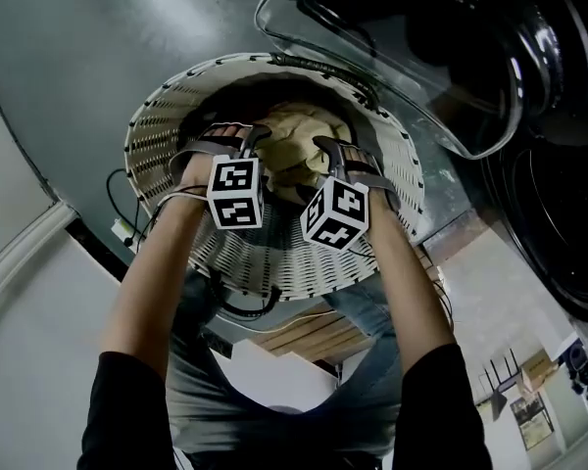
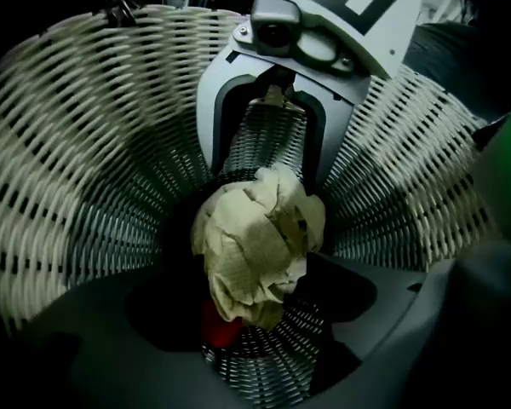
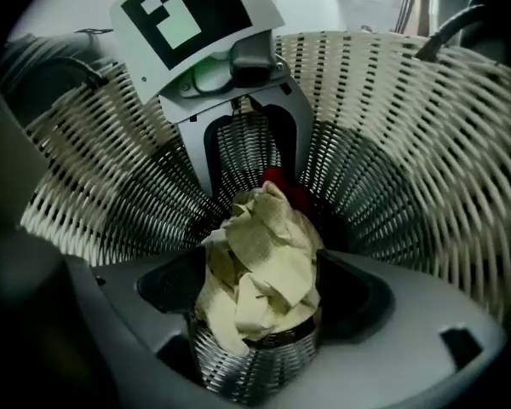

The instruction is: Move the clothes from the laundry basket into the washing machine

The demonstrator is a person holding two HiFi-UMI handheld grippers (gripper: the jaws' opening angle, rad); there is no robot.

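Jaws of left gripper [image 2: 254,309] and right gripper [image 3: 257,303] stand wide, cream cloth [image 2: 257,237] between each pair.

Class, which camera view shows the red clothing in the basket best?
The right gripper view: the red clothing peeks out behind the yellow cloth. The left gripper view shows only a dim red patch by that cloth; the head view shows none.
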